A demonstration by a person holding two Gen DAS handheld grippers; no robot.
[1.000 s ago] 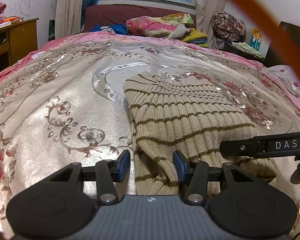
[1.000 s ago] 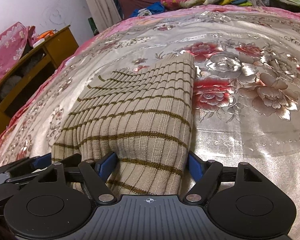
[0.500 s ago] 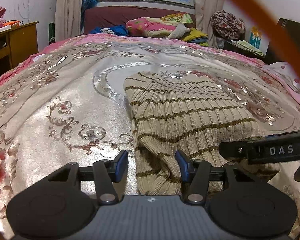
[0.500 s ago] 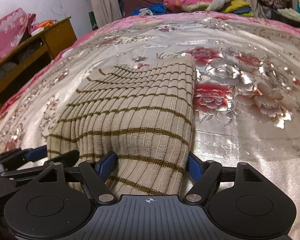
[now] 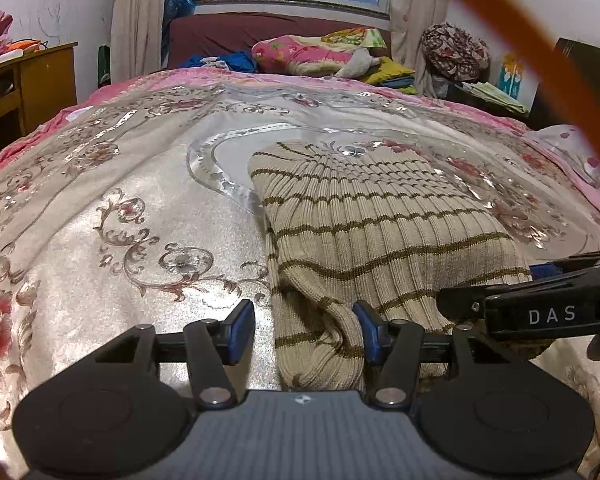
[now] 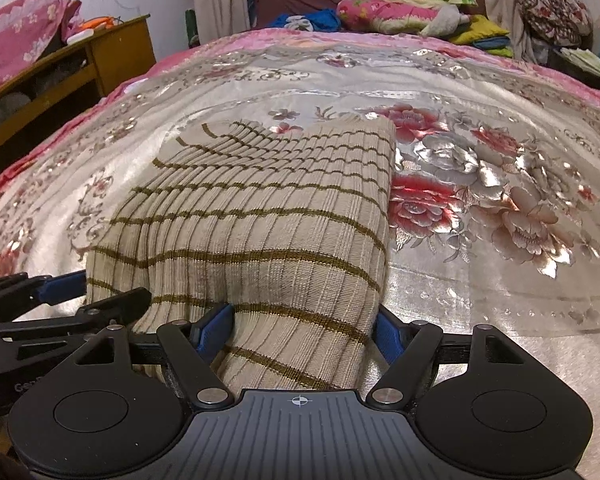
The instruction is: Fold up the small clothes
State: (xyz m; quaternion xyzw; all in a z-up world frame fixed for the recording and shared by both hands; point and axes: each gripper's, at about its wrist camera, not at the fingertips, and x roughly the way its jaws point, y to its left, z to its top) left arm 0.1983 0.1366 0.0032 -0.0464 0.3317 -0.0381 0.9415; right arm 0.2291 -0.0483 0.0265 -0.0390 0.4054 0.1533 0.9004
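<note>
— What carries everything?
— A bed under a shiny floral cover in silver and pink.
— And directly on it?
— A folded beige ribbed sweater with thin olive stripes, lying flat near the near edge, roughly midway across.

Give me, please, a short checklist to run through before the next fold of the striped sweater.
1. The striped ribbed sweater lies spread on the bedspread: ok.
2. The left gripper has the near corner between its fingers, but one finger stands clear of it: not ok.
3. The right gripper pinches the other near edge firmly: cannot tell; fabric fills the gap.
4. The bedspread beyond the sweater is free for folding: ok.
</note>
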